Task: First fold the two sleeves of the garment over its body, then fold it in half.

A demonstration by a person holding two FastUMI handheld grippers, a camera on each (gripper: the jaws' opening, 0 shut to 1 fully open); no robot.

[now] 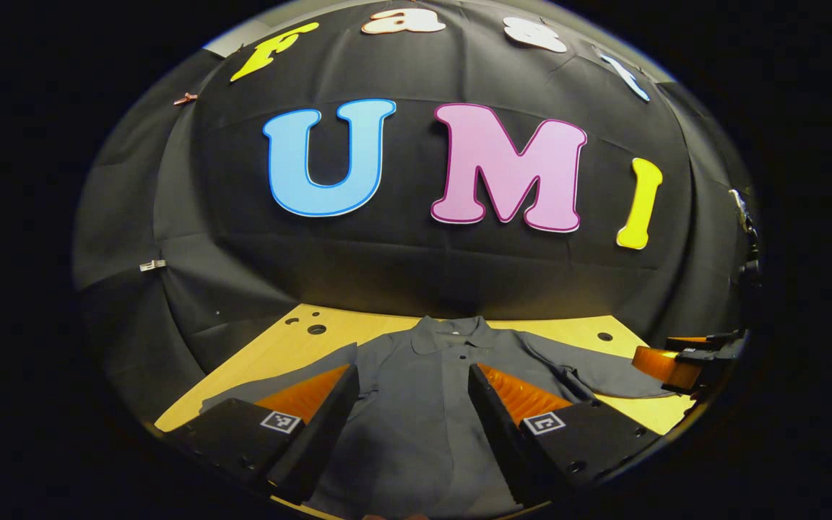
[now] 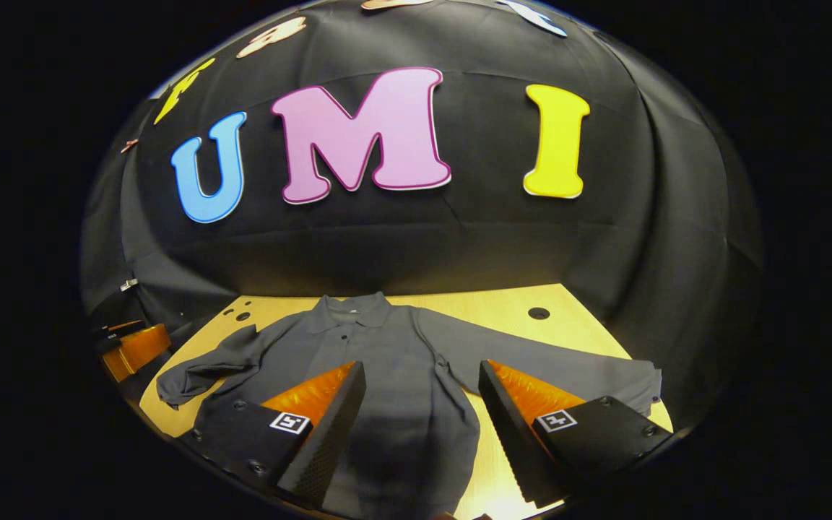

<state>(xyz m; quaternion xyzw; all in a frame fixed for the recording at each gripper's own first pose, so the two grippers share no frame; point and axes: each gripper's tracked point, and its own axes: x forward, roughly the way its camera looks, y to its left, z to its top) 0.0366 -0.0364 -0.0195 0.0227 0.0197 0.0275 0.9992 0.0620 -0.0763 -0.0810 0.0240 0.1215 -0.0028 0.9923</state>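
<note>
A dark grey collared shirt (image 2: 387, 375) lies face up on a light wooden table (image 2: 503, 307), collar toward the black cloth wall and hem toward the viewer. Both long sleeves are still spread outward, so the first fold appears not yet begun.

In the right gripper view, the right sleeve (image 2: 568, 368) stretches flat to the table's edge, and the left sleeve (image 2: 206, 368) lies bunched near the opposite edge. The right gripper (image 2: 423, 404) hovers above the shirt's lower body, fingers wide apart and holding nothing. In the left gripper view, the left gripper (image 1: 412, 401) hangs over the shirt's middle, fingers likewise spread and empty.

To fold well, each gripper would likely need to travel outward to its own sleeve, pinch near the cuff, and draw the sleeve across the body. The bunched left sleeve probably needs smoothing first.
</note>
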